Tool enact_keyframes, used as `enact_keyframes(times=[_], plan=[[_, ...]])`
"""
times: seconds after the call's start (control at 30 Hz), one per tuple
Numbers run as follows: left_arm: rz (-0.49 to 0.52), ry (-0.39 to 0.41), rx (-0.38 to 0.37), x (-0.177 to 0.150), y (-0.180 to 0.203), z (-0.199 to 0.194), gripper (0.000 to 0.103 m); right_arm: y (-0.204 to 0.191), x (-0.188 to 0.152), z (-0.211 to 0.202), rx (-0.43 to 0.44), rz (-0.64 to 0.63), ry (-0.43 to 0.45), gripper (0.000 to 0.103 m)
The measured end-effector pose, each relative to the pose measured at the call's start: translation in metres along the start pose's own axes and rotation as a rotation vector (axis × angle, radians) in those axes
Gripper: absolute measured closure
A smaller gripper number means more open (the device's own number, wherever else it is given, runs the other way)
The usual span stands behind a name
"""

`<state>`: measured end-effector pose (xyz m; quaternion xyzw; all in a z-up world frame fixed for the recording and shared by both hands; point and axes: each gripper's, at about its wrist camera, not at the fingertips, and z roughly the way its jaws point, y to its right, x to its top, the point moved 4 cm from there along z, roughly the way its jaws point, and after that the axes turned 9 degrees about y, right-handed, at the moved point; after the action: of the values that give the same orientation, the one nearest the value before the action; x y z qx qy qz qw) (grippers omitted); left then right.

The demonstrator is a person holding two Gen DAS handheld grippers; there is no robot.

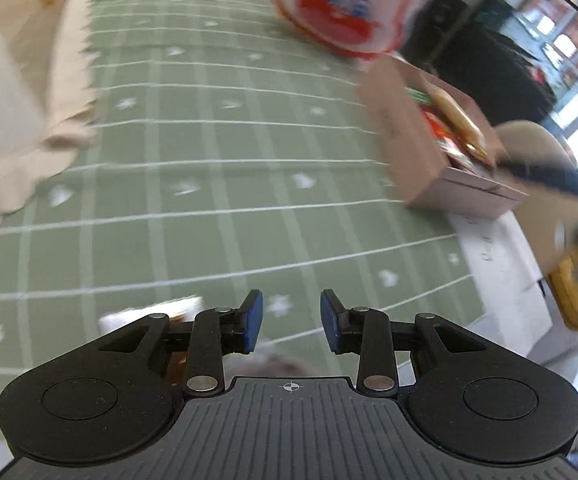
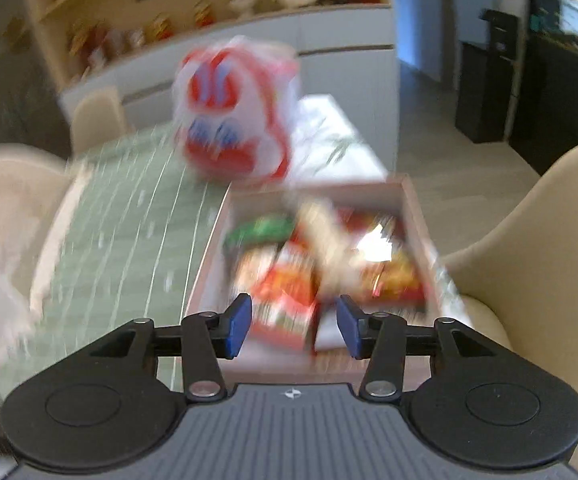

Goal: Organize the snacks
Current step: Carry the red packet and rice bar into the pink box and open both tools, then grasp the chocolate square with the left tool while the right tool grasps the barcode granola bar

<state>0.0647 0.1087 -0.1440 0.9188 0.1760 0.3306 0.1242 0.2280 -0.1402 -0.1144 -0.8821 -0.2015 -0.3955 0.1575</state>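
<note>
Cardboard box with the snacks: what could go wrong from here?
The cardboard box sits at the table edge by a chair; a nudge might tip it off. The right gripper, jaws open, hovers over crowded packets and could crush one. The white-and-red bag stands upright nearby and may topple.

A green tablecloth (image 1: 209,152) with a white grid and small white flowers covers the table, and cream chairs stand by it: one at nine o'clock (image 1: 13,92) in the left wrist view, another at four o'clock (image 2: 537,248) in the right wrist view. At eleven o'clock there, blurred, a wooden shelf (image 2: 177,8) holds small ornaments above white cabinets (image 2: 341,64).
</note>
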Motion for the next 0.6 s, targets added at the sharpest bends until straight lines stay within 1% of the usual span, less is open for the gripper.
enact_keyframes(times=[0.1, 0.2, 0.27, 0.37, 0.4, 0.43, 0.47, 0.53, 0.57, 0.6], plan=[[-0.042, 0.022, 0.050, -0.001, -0.022, -0.012, 0.068, -0.041, -0.041, -0.005, 0.082, -0.090, -0.074, 0.051], [-0.086, 0.040, 0.102, -0.001, -0.044, -0.019, 0.068, -0.089, -0.076, -0.011, 0.211, -0.142, -0.148, 0.051], [-0.115, 0.047, 0.113, -0.003, -0.057, -0.021, 0.068, -0.122, -0.095, -0.014, 0.299, -0.172, -0.194, 0.051], [-0.151, 0.043, 0.112, -0.007, -0.066, -0.026, 0.068, -0.161, -0.114, -0.015, 0.396, -0.200, -0.235, 0.051], [-0.158, 0.042, 0.112, -0.010, -0.069, -0.028, 0.068, -0.173, -0.119, -0.014, 0.415, -0.220, -0.246, 0.050], [-0.165, 0.040, 0.115, -0.011, -0.071, -0.030, 0.068, -0.181, -0.121, -0.016, 0.412, -0.244, -0.228, 0.047], [-0.168, 0.036, 0.116, -0.014, -0.072, -0.030, 0.068, -0.189, -0.123, -0.017, 0.408, -0.279, -0.211, 0.046], [-0.164, 0.027, 0.116, -0.019, -0.073, -0.030, 0.068, -0.199, -0.126, -0.019, 0.388, -0.349, -0.198, 0.051], [-0.156, 0.023, 0.118, -0.021, -0.071, -0.030, 0.068, -0.201, -0.127, -0.021, 0.377, -0.371, -0.191, 0.062], [-0.144, 0.018, 0.118, -0.024, -0.069, -0.029, 0.068, -0.199, -0.126, -0.023, 0.367, -0.379, -0.188, 0.062]])
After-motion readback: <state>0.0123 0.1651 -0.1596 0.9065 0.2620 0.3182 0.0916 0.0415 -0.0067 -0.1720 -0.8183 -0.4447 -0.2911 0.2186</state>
